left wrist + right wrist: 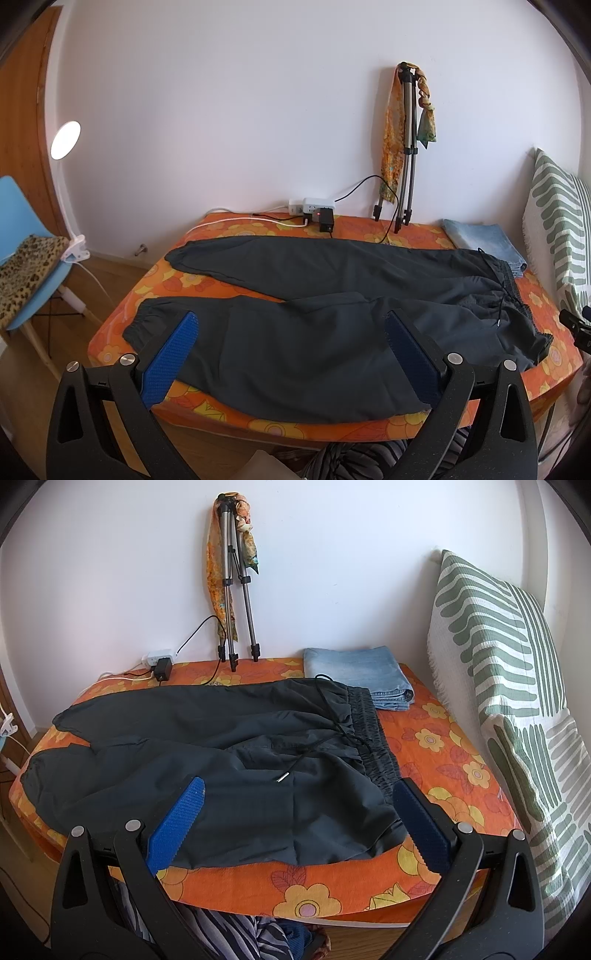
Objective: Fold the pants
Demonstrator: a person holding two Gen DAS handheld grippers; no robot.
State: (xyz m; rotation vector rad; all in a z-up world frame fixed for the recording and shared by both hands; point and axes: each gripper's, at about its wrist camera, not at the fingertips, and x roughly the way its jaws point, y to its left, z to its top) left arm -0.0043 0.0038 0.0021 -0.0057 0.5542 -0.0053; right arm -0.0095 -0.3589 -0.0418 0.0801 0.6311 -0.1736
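Note:
Dark grey pants lie spread flat on the orange flowered table, legs pointing left, elastic waistband at the right. They also show in the right wrist view, with the waistband and a loose drawstring across the front. My left gripper is open and empty, held above the near leg. My right gripper is open and empty, above the near hip end of the pants by the waistband.
Folded blue jeans lie at the table's back right. A tripod with scarves leans on the wall beside a power strip and cables. A striped cushion stands at the right; a blue chair and lamp at the left.

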